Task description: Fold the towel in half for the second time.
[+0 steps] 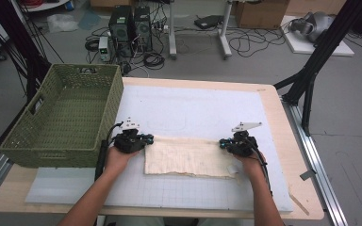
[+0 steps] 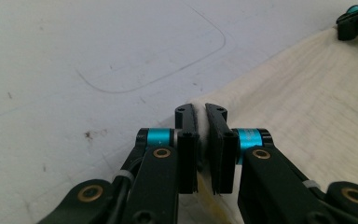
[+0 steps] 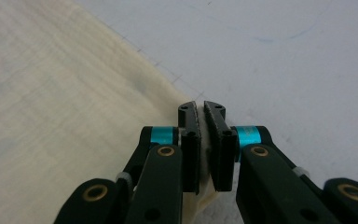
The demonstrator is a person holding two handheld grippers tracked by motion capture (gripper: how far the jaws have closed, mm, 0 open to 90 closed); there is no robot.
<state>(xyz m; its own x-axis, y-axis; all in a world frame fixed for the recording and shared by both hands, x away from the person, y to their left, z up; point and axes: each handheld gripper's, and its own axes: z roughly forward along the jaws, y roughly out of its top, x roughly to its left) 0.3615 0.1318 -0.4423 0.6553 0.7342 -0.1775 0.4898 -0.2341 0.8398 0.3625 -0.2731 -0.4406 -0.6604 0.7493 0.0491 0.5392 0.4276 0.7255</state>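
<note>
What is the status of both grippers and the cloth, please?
Left gripper shut on cream cloth, far-left corner. Right gripper shut on far-right corner. Cloth flat on white mat. Green basket off left, nothing in the way.

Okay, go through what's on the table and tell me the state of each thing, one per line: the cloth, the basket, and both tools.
Cream cloth: lying flat on the white mat, folded into a long strip, pinched at both far corners.
Green basket: upright at the table's left edge, nothing visible inside it.
Left tool: shut on the cloth's corner.
Right tool: shut on the cloth's other corner.
White mat: flat on the table, faint pen marks.
</note>
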